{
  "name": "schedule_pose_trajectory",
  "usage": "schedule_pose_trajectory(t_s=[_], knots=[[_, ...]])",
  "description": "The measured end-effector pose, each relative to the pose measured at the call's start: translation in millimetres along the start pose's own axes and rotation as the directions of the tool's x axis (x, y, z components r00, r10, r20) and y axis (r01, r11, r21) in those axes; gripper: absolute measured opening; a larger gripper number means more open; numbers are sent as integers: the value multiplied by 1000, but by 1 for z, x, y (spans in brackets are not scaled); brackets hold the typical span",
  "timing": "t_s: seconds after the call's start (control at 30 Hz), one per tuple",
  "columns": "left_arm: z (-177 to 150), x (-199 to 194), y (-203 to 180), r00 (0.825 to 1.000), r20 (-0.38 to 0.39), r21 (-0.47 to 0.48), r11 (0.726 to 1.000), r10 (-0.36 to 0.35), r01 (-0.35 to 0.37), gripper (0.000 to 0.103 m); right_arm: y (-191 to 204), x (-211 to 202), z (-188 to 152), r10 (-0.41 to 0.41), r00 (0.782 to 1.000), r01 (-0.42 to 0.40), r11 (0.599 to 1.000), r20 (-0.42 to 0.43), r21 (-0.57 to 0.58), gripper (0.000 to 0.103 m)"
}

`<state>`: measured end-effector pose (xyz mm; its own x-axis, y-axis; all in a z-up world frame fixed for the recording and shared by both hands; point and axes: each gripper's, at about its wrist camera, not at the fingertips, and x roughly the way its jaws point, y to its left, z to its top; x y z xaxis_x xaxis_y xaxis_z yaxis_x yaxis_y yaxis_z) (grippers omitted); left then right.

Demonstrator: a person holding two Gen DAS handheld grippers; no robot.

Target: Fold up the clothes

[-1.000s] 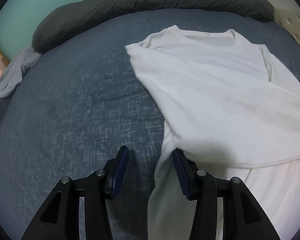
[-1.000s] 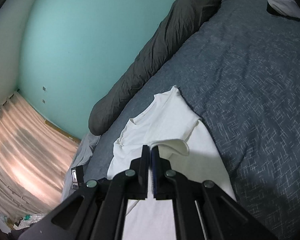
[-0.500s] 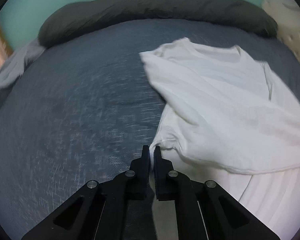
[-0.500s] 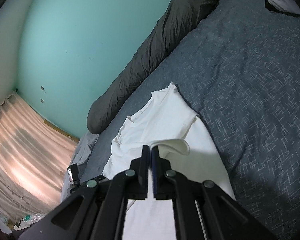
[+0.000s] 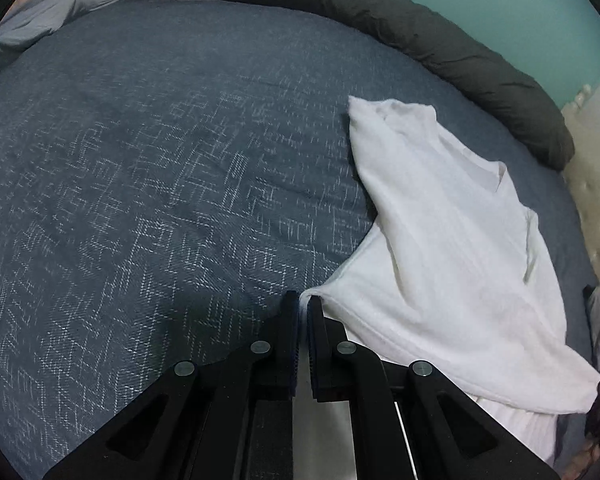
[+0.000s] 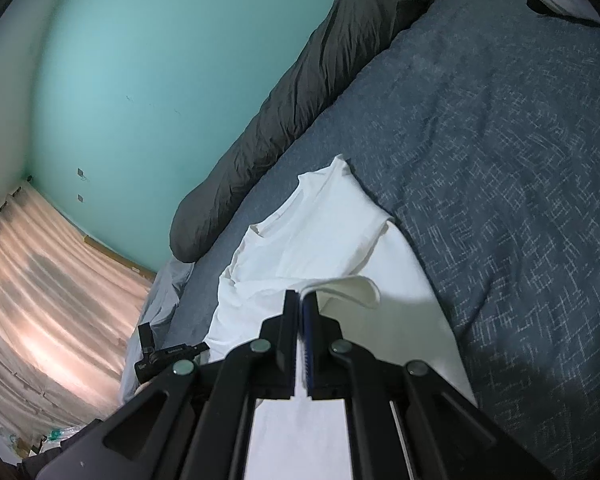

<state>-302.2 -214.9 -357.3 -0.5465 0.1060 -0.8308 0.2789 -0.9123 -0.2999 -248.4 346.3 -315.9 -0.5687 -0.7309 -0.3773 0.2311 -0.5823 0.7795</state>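
A white shirt [image 5: 452, 240] lies on the bed [image 5: 160, 184], which carries a dark blue cover with a pale crosshatch pattern. In the left wrist view the shirt occupies the 3 o'clock to 5 o'clock sector; its collar end points toward 1 o'clock and one layer is folded diagonally across the body.

The left gripper [image 5: 303, 304] has its fingers pressed together on a corner of the shirt edge at the centre bottom of that view. The cloth runs from the pinch toward 4 o'clock.

The right gripper [image 6: 302, 300] has its fingers pressed together on a curled fold of the shirt [image 6: 320, 236]. A rounded flap of cloth stands just beside the fingertips at 3 o'clock from them. In the right wrist view the shirt runs from the centre bottom toward 12 o'clock, collar end farthest away.

A long dark grey bolster [image 5: 380, 12] lies along the far edge of the bed, against a turquoise wall [image 6: 160, 60]. A pale curtain [image 6: 40, 280] hangs at 9 o'clock in the right wrist view. A small black device [image 6: 156, 360] sits near the bed edge at 8 o'clock; its type cannot be determined.
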Motion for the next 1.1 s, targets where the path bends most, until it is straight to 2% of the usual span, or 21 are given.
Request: schedule_pose_trajectory(t_s=[0.13,0.23,0.3,0.4,0.43,0.53,0.73,0.8,0.9,1.0,1.1], knots=[[-3,-7,-3,1000,2,3,1000,6,-6,10,0,1,-2,-7,1000,7,1000,-10,7,2],[-8,-18,-8,1000,2,25,999,23,-23,20,3,-1,-5,-12,1000,12,1000,-15,5,2],[-11,-30,-8,999,8,37,999,38,-38,21,9,-2,-7,-18,1000,18,1000,-23,-9,2],[-16,-54,-3,998,25,54,997,57,-58,23,31,-5,-10,-68,997,66,993,-20,-101,2],[-19,-63,-2,998,32,61,996,60,-62,23,36,-6,-11,-62,998,59,992,-21,-113,2],[-28,-86,1,997,45,89,994,56,-60,29,52,-11,-11,-59,998,55,990,-23,-129,2],[-42,-112,5,998,53,122,992,29,-35,29,78,-29,-13,-81,995,73,989,-53,-132,2],[-45,-116,5,999,50,131,991,10,-17,29,76,-32,-18,-74,995,67,993,-71,-96,2],[-48,-110,-1,999,42,153,988,-1,-6,29,61,-32,-31,-103,992,99,994,-77,-51,2],[-50,-92,-11,999,29,199,979,38,-43,29,40,-29,-46,-119,989,120,993,-89,7,2],[-46,-72,-17,997,19,239,968,68,-71,29,29,-28,-53,-135,986,137,990,-95,16,2]])
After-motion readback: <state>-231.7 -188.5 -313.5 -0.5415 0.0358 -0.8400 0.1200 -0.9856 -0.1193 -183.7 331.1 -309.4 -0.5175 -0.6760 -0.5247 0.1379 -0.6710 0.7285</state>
